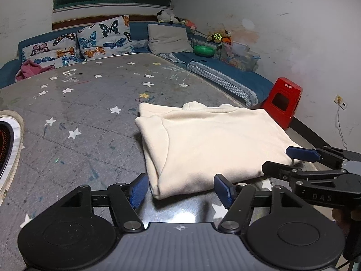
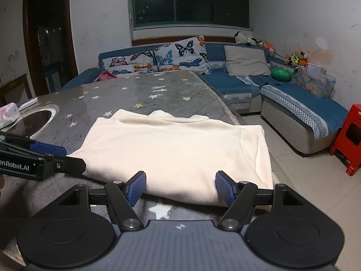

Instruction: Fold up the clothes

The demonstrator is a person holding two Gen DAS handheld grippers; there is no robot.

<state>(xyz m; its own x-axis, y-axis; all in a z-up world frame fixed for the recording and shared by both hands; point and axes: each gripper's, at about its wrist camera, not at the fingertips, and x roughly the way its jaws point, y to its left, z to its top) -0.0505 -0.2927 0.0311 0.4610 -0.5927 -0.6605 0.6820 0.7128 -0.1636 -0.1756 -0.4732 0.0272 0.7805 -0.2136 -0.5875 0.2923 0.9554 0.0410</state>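
A cream garment [image 1: 203,144] lies folded into a thick rectangle on the grey star-patterned table [image 1: 85,103]. It also shows in the right wrist view [image 2: 176,149]. My left gripper [image 1: 181,190] is open, its blue pads just short of the garment's near left corner, empty. My right gripper [image 2: 180,187] is open at the garment's near edge, empty. The right gripper also shows in the left wrist view [image 1: 284,160] at the garment's near right corner. The left gripper shows in the right wrist view [image 2: 65,155] beside the garment's left edge.
A round induction hob [image 2: 33,122] is set into the table at left. A blue corner sofa [image 2: 282,99] with butterfly cushions runs behind and to the right. A red plastic stool [image 2: 349,140] stands on the tiled floor at right. The table's right edge lies close beside the garment.
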